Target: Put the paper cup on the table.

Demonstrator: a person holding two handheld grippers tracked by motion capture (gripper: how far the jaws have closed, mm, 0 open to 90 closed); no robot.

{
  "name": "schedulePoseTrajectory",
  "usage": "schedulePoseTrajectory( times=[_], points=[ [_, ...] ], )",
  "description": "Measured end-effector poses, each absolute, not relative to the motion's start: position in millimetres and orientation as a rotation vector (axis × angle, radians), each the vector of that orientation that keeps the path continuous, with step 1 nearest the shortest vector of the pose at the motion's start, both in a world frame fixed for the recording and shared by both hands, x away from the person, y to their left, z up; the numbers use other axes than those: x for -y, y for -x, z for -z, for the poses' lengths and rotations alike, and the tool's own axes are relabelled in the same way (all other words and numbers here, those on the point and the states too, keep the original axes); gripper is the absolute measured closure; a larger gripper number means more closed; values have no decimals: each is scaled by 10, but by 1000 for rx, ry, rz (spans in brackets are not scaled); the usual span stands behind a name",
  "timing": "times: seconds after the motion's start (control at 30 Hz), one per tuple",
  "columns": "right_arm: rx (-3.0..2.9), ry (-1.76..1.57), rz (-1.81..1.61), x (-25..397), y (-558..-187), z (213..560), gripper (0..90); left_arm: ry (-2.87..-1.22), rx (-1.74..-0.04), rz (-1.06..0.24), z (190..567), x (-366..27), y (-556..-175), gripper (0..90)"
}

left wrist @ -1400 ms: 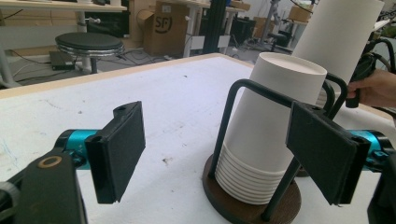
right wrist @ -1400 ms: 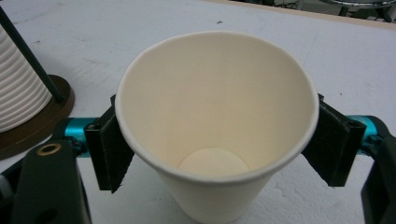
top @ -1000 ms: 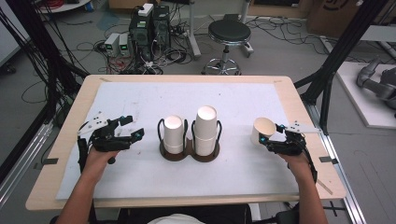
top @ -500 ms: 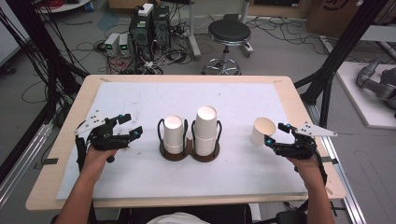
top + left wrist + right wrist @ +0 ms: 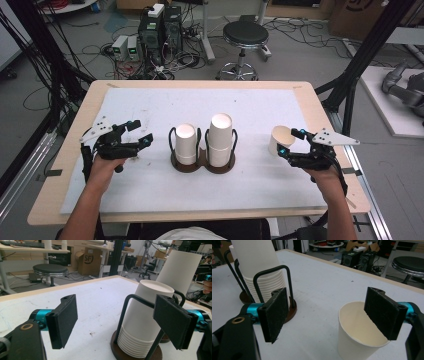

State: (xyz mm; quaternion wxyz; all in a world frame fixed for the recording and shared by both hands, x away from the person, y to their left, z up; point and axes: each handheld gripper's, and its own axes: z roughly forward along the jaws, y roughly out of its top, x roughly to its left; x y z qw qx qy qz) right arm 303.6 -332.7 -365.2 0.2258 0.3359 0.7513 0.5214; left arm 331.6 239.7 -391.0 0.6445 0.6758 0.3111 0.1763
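A: What has changed since a second ago?

B: The right gripper (image 5: 290, 142) has drawn back a little toward the right edge of the table (image 5: 320, 107), and the single paper cup (image 5: 280, 140) now stands upright on the white mat (image 5: 150, 107) instead of sitting tipped in the jaws. The left gripper (image 5: 136, 135) has barely shifted.

A: How does it look from the high view?

B: The cup stands at the right, well apart from the two cup stacks in the rack (image 5: 204, 165) at the middle. The right gripper's jaws are spread, one on either side of the cup. The left gripper rests at the left, jaws spread and holding nothing.

A: And the left gripper view?

B: Its jaws stand wide apart. The shorter cup stack (image 5: 143, 322) sits upside down in the rack (image 5: 135, 351) just ahead, with the taller cup stack (image 5: 178, 270) behind it.

A: The right gripper view?

B: The jaws are open. The cup (image 5: 359, 337) stands between them toward the right jaw, whose pad reaches over its rim. Whether it touches the cup cannot be told. The rack (image 5: 289, 311) lies to the far left.
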Motion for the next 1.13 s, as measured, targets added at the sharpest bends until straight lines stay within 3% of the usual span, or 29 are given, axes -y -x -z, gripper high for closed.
schedulePoseTrajectory(
  times=[1.13],
  points=[
    [-2041,-935,-1464,3372,-2960,3611,204,-1547,-708,-401,3902,-2359,-3283,199]
  ],
)
